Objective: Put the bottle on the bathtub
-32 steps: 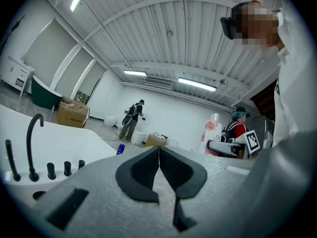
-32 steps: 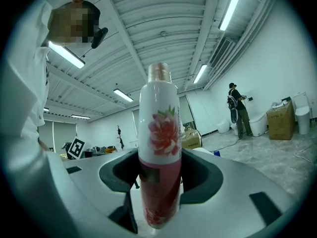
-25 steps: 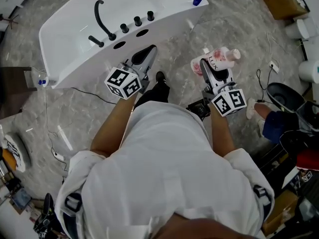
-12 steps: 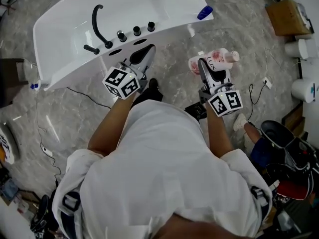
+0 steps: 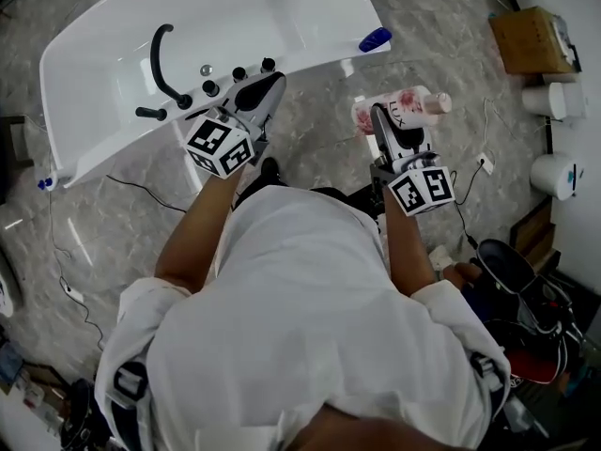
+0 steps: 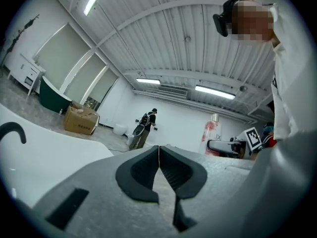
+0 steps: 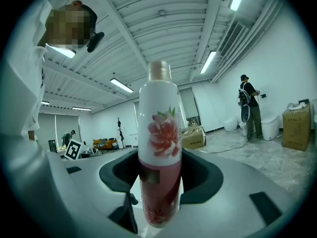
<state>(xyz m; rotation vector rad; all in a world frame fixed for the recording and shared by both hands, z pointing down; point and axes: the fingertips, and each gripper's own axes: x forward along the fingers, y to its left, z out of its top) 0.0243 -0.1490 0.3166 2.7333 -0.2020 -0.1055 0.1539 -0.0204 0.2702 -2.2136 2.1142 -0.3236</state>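
A white and pink flowered bottle (image 5: 399,109) (image 7: 158,152) with a pale cap stands clamped between the jaws of my right gripper (image 5: 389,125) (image 7: 159,175), which is shut on its lower body. In the head view it is held over the grey floor, right of the white bathtub (image 5: 310,26). My left gripper (image 5: 260,92) (image 6: 158,155) is shut with nothing in it, its tip over the tub's near rim beside the black taps (image 5: 235,73). From the left gripper view the bottle (image 6: 210,135) shows far off at the right.
A black curved spout (image 5: 161,59) and handle rise from the tub rim. A blue object (image 5: 375,38) lies on the tub's right corner. Cardboard box (image 5: 531,38), white rolls (image 5: 552,174) and cables lie on the floor at right. A person (image 7: 247,108) stands far off.
The view has shifted so the bathtub sits further left and lower. Both grippers hold much the same pose; the right one still grips the bottle.
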